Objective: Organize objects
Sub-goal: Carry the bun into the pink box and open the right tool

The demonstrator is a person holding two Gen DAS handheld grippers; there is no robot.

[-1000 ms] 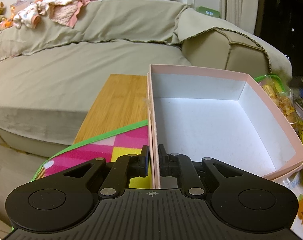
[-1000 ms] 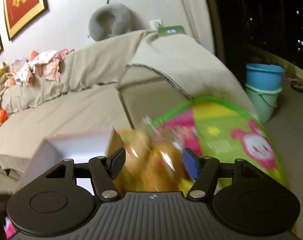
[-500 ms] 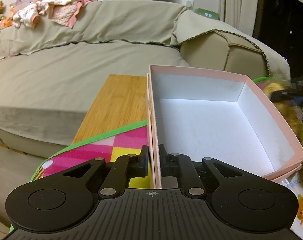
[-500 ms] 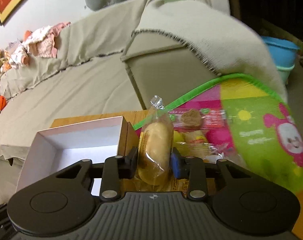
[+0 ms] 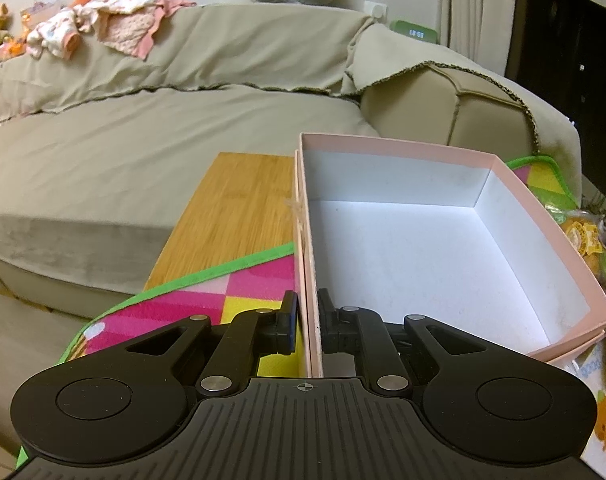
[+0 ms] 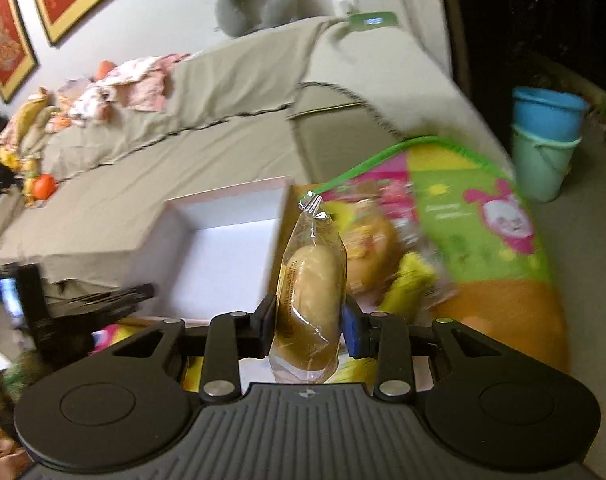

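A pink box with a white inside stands open on the wooden table; it is empty. My left gripper is shut on the box's near left wall. My right gripper is shut on a wrapped bread bun in clear plastic, held upright above the table, to the right of the box. More wrapped snacks lie on the mat beyond it. The left gripper's body shows at the left in the right wrist view.
A bright play mat covers part of the wooden table. A beige sofa stands behind, with clothes on its back. Snack packets lie right of the box. Stacked buckets stand on the floor at right.
My right gripper closed on the wrapped bun, lifted it off the snack pile and swung left toward the box. My left gripper kept its hold on the box wall.
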